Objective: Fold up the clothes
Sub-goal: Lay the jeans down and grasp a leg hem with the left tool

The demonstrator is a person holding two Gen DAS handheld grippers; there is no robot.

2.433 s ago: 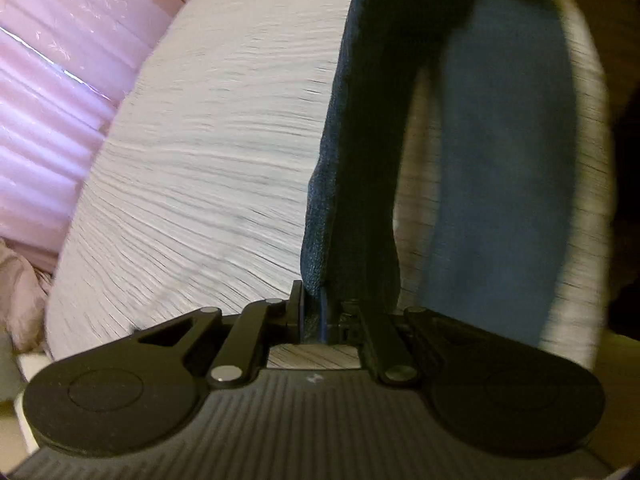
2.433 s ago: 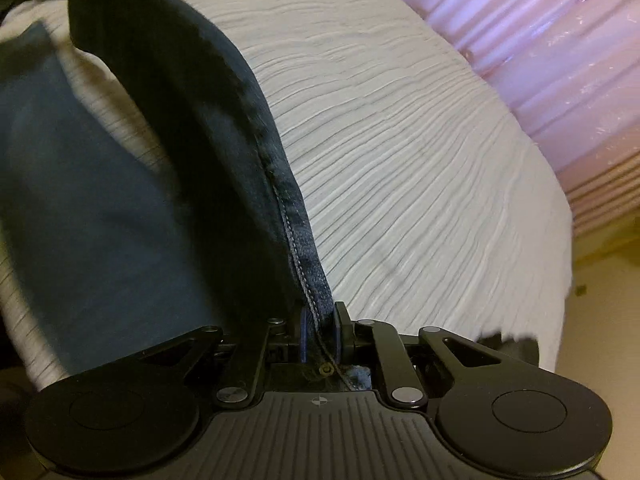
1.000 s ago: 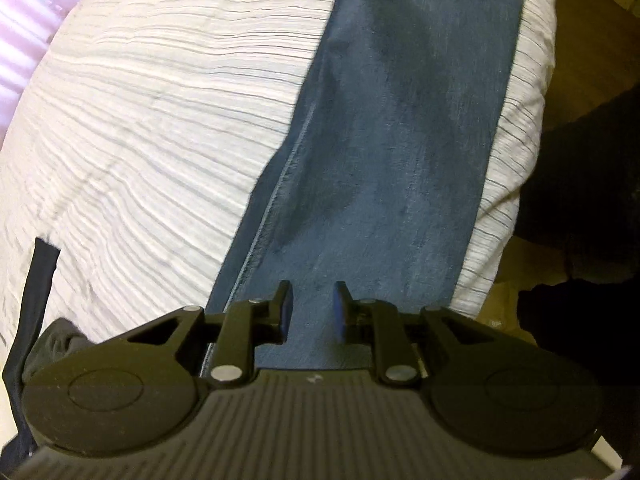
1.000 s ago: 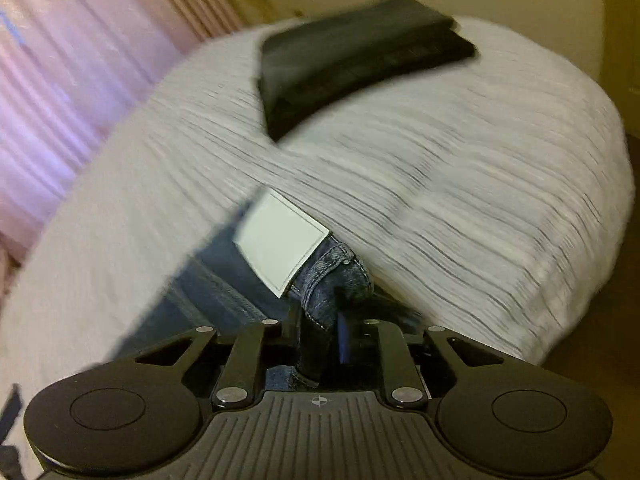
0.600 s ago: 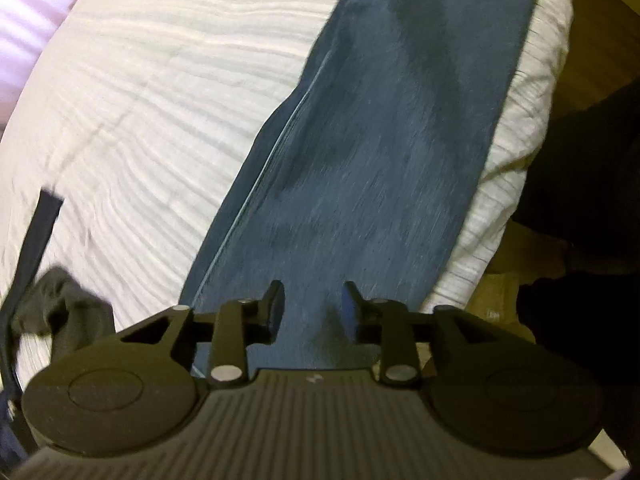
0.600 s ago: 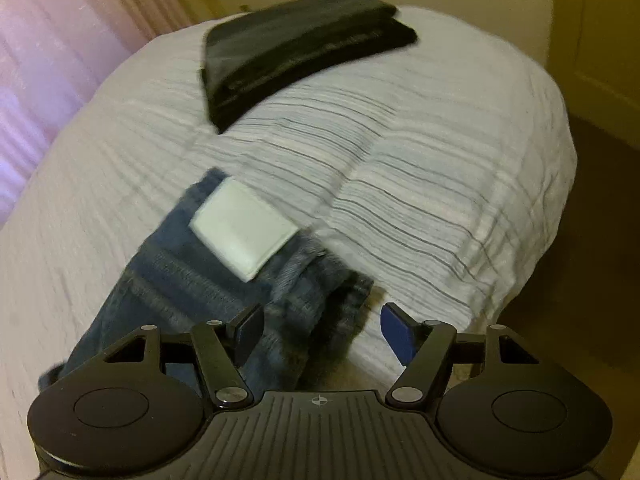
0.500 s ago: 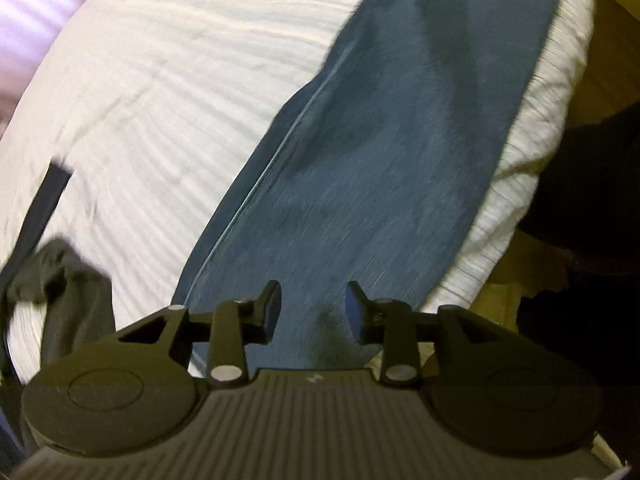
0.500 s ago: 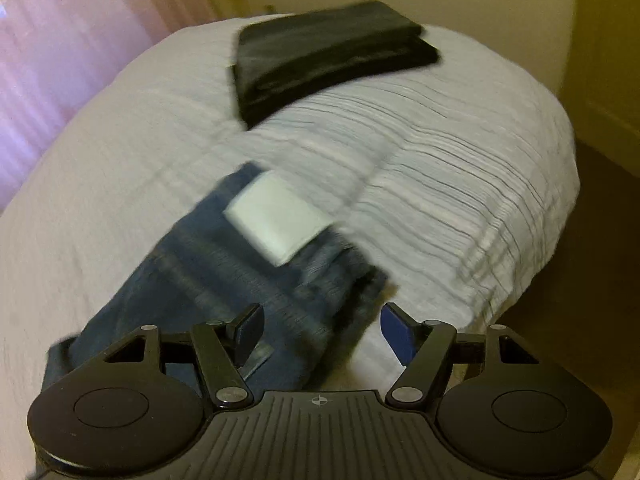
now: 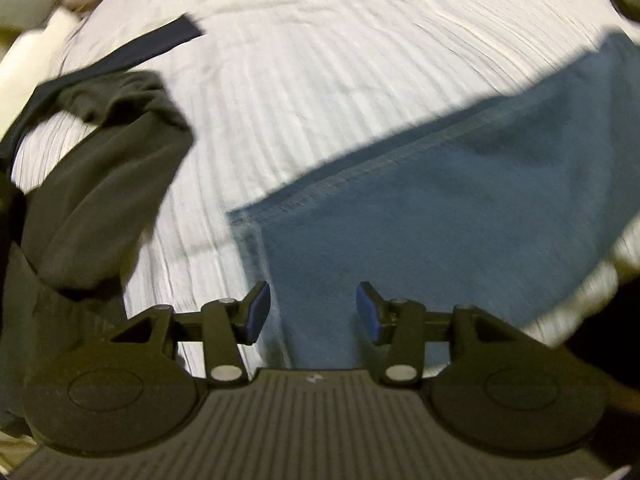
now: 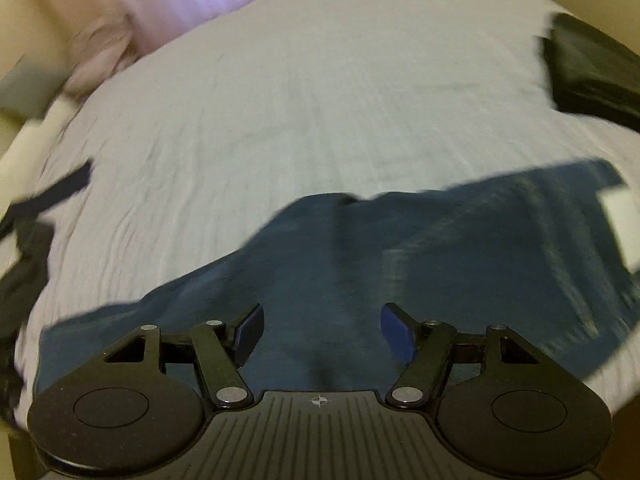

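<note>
I had both grippers released: the left gripper [image 9: 313, 312] hovered over the hem end of the blue denim jeans [image 9: 460, 216], laid flat along the near edge of the white ribbed bed [image 9: 320, 60], and the right gripper [image 10: 322, 334] above their middle [image 10: 360, 264].

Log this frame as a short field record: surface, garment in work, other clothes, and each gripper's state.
surface: bed with white ribbed cover
garment in work: blue jeans lying flat along the near edge, held by neither gripper
other clothes: dark olive garment at left, unfolded; folded dark stack at far right
left gripper: open, over the jeans' hem
right gripper: open, over the jeans
</note>
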